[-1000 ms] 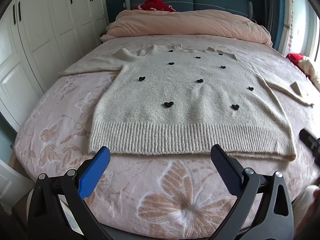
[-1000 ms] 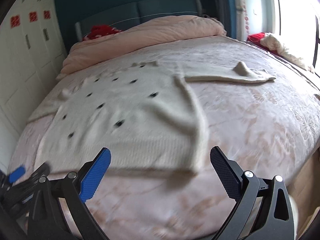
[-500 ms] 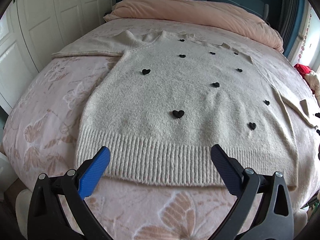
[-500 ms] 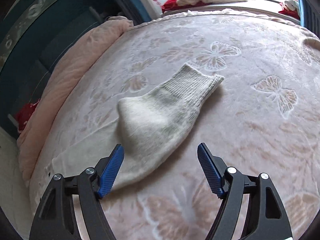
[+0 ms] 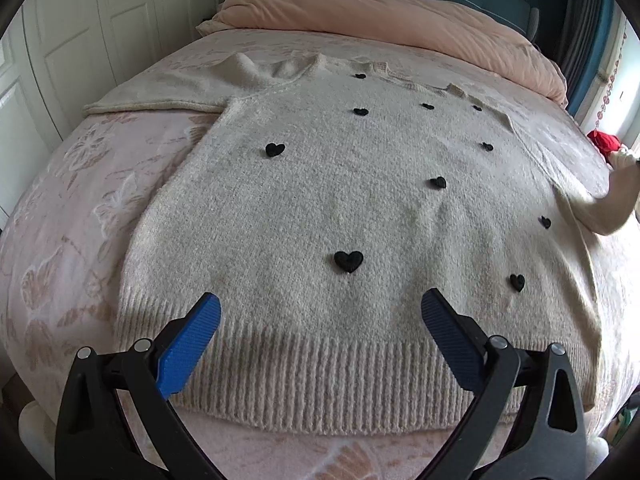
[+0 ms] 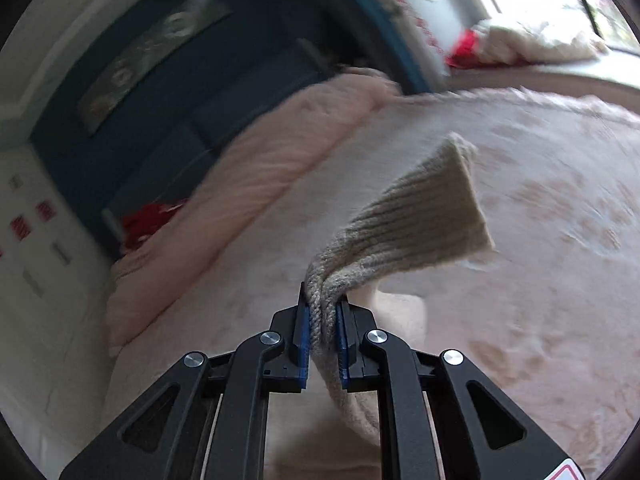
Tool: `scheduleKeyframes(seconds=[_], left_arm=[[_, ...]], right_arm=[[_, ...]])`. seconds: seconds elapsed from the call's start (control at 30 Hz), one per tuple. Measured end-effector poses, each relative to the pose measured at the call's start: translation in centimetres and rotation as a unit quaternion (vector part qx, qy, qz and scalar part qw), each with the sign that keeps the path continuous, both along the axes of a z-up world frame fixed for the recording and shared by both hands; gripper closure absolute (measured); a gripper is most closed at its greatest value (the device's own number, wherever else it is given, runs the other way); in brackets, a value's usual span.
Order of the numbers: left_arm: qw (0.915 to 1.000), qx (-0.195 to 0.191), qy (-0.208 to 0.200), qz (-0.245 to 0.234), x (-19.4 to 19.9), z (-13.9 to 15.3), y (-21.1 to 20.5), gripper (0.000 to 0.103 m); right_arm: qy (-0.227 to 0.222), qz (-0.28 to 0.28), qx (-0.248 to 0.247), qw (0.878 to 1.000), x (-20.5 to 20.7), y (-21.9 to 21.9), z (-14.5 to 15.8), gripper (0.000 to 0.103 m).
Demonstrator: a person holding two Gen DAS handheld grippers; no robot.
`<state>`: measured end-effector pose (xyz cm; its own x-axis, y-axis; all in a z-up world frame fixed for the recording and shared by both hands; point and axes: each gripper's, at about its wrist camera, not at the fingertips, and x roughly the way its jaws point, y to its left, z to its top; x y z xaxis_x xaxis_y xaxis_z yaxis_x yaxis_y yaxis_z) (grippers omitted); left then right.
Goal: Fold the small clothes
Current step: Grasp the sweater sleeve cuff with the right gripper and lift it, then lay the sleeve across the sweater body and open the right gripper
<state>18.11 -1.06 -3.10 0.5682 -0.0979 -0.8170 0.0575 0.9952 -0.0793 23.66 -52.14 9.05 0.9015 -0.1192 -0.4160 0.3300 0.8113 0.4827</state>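
Observation:
A cream knitted sweater (image 5: 340, 208) with small black hearts lies flat, front up, on the bed, ribbed hem toward me. My left gripper (image 5: 320, 320) is open and hovers just above the hem. The left sleeve (image 5: 160, 96) lies spread out to the far left. My right gripper (image 6: 323, 320) is shut on the right sleeve's ribbed cuff (image 6: 416, 220) and holds it lifted off the bed. In the left wrist view the raised right sleeve (image 5: 616, 208) shows at the right edge.
The bed (image 5: 72, 208) has a pink butterfly-patterned cover. A pink duvet (image 5: 400, 16) is bunched at the headboard. White wardrobe doors (image 5: 80, 40) stand to the left. Red and white items (image 6: 520, 44) lie by the window on the right.
My right gripper has closed on the right sleeve's cuff and lifted it off the bed. My left gripper has moved forward over the hem, still open.

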Motion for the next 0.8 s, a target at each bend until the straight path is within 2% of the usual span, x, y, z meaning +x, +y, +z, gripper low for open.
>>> scheduleKeyframes(seconds=[0.07,0.13,0.17,0.2,0.27,0.3,0.43,0.53,0.67,0.77,0.8], left_arm=[[0.9999,-0.012,0.0,0.005,0.3,0.2,0.5,0.005],[0.9997,-0.021,-0.002,0.01,0.7,0.6,0.9,0.005],[0.9995,-0.027,-0.006,0.013,1.0,1.0,1.2,0.005],[0.9994,-0.032,-0.007,0.015,1.3,1.3,1.5,0.005],[0.9986,-0.05,-0.008,0.011,2.3,2.0,2.0,0.005],[0.9981,-0.061,-0.009,0.011,3.1,2.4,2.3,0.005],[0.9928,-0.119,-0.006,-0.004,7.7,3.1,2.9,0.005],[0.9887,-0.148,0.004,-0.019,12.7,2.6,1.6,0.005],[0.9826,-0.183,0.02,0.021,20.8,0.5,-1.1,0.005],[0.9797,-0.191,0.036,0.047,24.9,-1.4,-2.9,0.006],[0.9804,-0.184,0.043,0.055,26.0,-2.3,-3.5,0.013]], right_arm=[[-0.018,0.103,-0.028,0.994,4.1,8.0,2.3,0.088],[-0.011,0.19,-0.036,0.981,7.3,15.2,2.3,0.082],[-0.002,0.226,-0.056,0.973,8.5,19.1,1.7,0.07],[0.009,0.246,-0.087,0.965,9.1,22.2,0.9,0.059],[0.03,0.26,-0.153,0.953,9.0,26.2,-0.7,0.058],[0.041,0.257,-0.171,0.95,8.5,27.0,-1.5,0.057],[0.116,0.186,-0.176,0.96,4.8,24.1,-5.9,0.049],[0.18,0.142,-0.171,0.958,2.8,20.2,-9.0,0.047],[0.242,0.118,-0.156,0.95,1.9,17.0,-11.9,0.047],[0.27,0.093,-0.137,0.948,2.4,15.1,-14.1,0.047],[0.279,0.086,-0.13,0.948,3.1,14.6,-14.9,0.047]])
